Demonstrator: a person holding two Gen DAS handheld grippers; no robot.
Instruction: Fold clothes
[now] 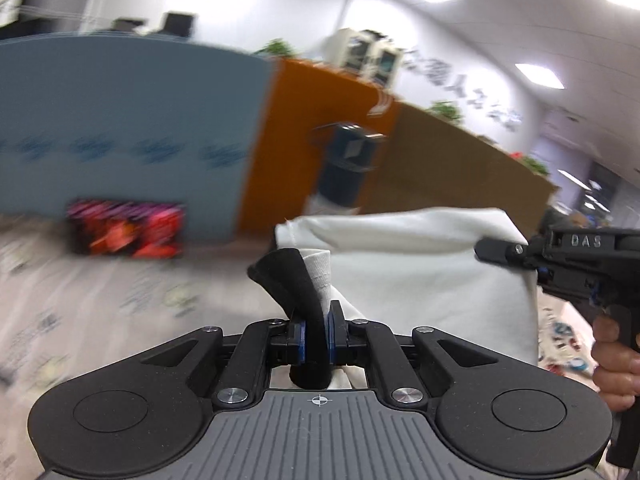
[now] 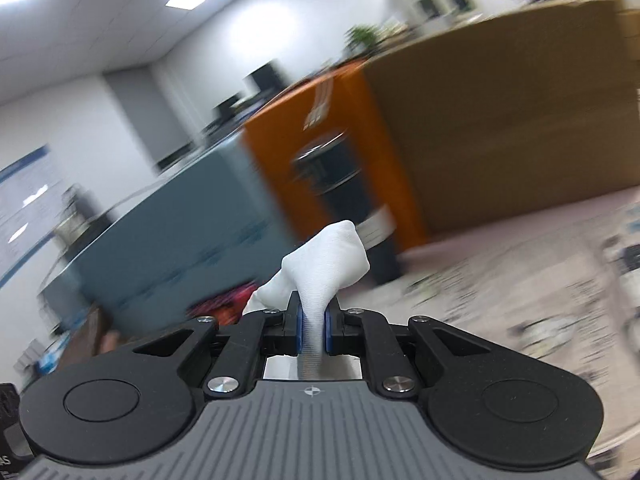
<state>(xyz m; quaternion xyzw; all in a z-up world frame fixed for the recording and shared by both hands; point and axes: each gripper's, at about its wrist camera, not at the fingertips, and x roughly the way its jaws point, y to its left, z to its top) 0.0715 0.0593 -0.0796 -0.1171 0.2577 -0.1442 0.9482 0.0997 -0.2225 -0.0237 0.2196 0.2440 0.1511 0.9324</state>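
Right now your left gripper (image 1: pixel 316 334) has its jaws clamped on the black-trimmed ribbed edge of the white cotton garment (image 1: pixel 424 276), which hangs lifted in front of you above the pale patterned table cover (image 1: pixel 100 304). Your right gripper (image 2: pixel 314 330) pinches another bunch of that white cloth (image 2: pixel 326 268) tightly between its blue pads (image 2: pixel 300 330). Behind stands a blurred dark cylindrical bottle (image 1: pixel 346 164).

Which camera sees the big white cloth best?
The left wrist view: the big white cloth garment spreads wide between the left gripper, shut on its black-trimmed edge, and the right gripper. The right wrist view shows only a pinched white bunch.
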